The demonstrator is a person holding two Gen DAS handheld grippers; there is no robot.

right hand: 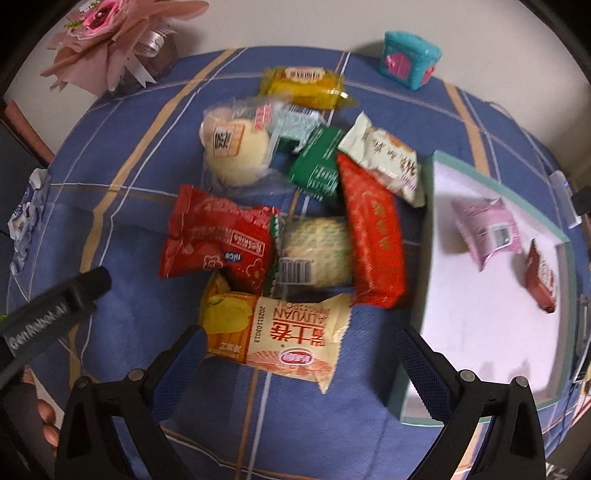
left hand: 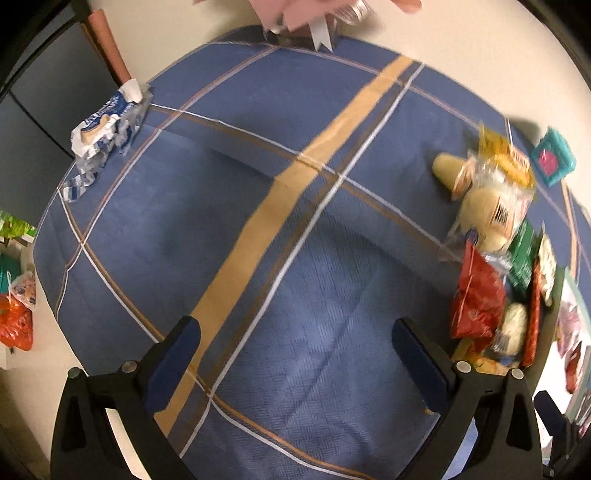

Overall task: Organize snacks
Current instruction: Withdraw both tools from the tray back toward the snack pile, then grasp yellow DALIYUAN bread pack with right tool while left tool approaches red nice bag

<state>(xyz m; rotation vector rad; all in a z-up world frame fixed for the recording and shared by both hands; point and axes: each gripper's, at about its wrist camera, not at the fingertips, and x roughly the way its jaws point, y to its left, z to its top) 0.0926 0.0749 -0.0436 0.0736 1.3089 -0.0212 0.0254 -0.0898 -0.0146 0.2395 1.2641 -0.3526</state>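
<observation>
I have both tools over the desk (right hand: 129, 229), which is covered in a blue plaid cloth. My right hand-held gripper (right hand: 301, 354) is spread wide and holds nothing; it hangs just above the near edge of the snack pile (right hand: 295, 221), with the cream pack (right hand: 295, 332) lying between its fingers, so I judge that pack the natural next pick. The pile sits in the middle of the cloth, packets overlapping: a red bag (right hand: 218, 240), a long red pack (right hand: 373, 236), a green pack (right hand: 317, 166), a clear-wrapped bun (right hand: 236, 147) and a yellow pack (right hand: 306, 86) at the far side. Just right of the pile is the white tray (right hand: 428, 236) with a teal rim, close enough for short transfers. A pink pack (right hand: 487, 229) and a small red pack (right hand: 541, 277) already lie in it, well apart, so sorting looks barely begun.

My left hand-held gripper (left hand: 295, 354) is also spread and empty, over bare cloth left of the pile, likely waiting out of the way. A crumpled blue-and-white wrapper (left hand: 107, 129) lies alone at the far left edge; I cannot tell whether it is rubbish or a snack.

Both views are motion-blurred, so most print is unreadable. A teal box (right hand: 410, 59) and a pink bouquet (right hand: 110, 33) sit at the far edge. The tray's right side is cut off, and packets buried in the pile are partly hidden
</observation>
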